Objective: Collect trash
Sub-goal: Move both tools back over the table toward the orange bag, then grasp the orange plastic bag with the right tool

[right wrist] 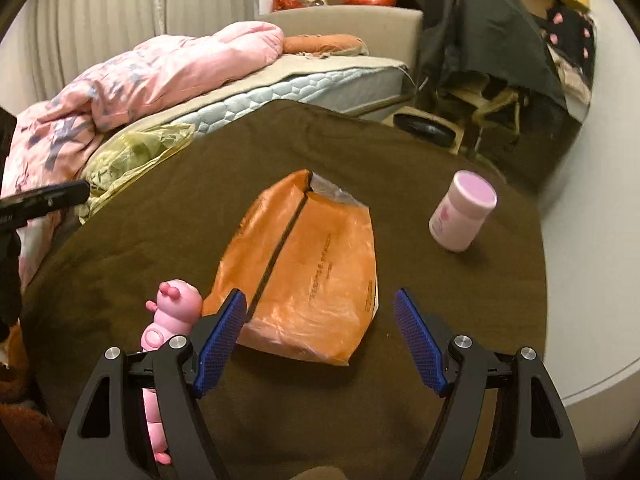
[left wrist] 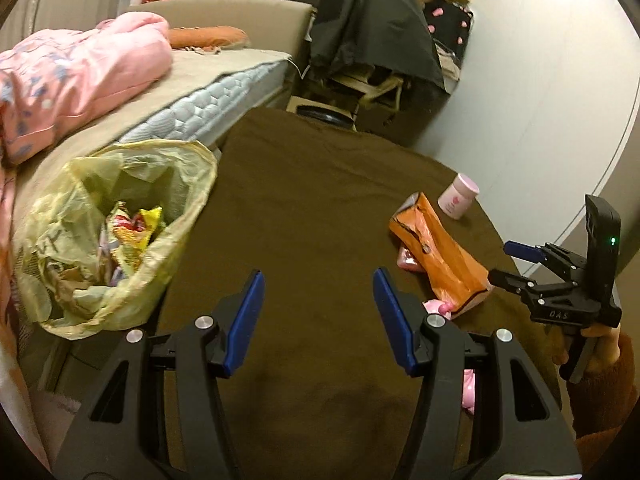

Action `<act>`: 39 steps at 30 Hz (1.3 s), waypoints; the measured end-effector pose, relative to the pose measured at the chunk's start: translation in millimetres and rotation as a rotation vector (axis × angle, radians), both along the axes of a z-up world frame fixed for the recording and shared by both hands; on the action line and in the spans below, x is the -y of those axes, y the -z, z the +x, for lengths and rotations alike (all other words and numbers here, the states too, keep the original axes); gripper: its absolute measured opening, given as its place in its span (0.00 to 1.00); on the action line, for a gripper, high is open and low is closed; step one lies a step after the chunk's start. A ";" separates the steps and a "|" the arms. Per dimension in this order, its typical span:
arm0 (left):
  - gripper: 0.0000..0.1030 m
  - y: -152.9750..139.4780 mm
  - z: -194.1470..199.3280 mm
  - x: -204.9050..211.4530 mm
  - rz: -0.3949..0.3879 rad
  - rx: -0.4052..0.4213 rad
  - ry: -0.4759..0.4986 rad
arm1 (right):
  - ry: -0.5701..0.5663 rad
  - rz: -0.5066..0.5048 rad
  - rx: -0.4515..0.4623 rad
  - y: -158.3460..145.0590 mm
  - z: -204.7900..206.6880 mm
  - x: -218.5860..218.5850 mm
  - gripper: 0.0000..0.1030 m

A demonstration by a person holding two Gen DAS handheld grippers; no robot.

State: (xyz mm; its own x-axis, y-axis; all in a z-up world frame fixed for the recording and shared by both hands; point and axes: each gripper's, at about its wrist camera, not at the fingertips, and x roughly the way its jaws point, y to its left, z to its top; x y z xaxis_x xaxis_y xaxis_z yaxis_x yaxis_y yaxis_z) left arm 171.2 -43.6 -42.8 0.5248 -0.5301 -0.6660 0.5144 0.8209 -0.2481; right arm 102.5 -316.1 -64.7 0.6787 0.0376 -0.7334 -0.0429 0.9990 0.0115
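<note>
An orange plastic packet [right wrist: 308, 268] lies flat on the brown-covered table [right wrist: 160, 216]; it also shows in the left wrist view [left wrist: 440, 252]. My right gripper [right wrist: 320, 344] is open and empty just in front of the packet's near edge; it shows from the side in the left wrist view [left wrist: 506, 266]. A yellow trash bag [left wrist: 116, 232] holding wrappers hangs open at the table's left edge and shows in the right wrist view [right wrist: 136, 156]. My left gripper [left wrist: 318, 320] is open and empty over the table, right of the bag.
A pink toy figure [right wrist: 168, 320] lies left of the packet. A pink-lidded white jar [right wrist: 464, 210] stands at the far right of the table. A bed with a pink quilt [left wrist: 72, 76] is behind the bag. A chair draped in dark cloth [left wrist: 372, 28] stands beyond the table.
</note>
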 end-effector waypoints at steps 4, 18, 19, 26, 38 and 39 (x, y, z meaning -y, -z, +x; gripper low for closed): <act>0.52 7.4 5.8 10.1 0.020 -0.014 0.001 | -0.017 0.058 0.052 -5.0 6.3 -6.1 0.70; 0.52 20.4 14.6 10.3 0.043 -0.050 -0.027 | -0.053 0.084 -0.063 46.8 21.3 -11.1 0.58; 0.52 20.9 15.0 10.2 0.039 -0.054 -0.027 | -0.067 0.089 -0.058 45.0 17.8 -11.7 0.48; 0.52 22.4 10.2 18.4 0.051 -0.048 0.006 | -0.117 0.016 0.019 24.3 -10.7 -19.5 0.24; 0.52 27.0 21.6 95.6 0.067 -0.021 0.299 | 0.096 0.083 0.118 -2.0 -56.0 54.0 0.20; 0.52 26.6 23.3 112.3 0.093 -0.007 0.358 | 0.104 0.087 0.114 1.2 -57.8 56.4 0.20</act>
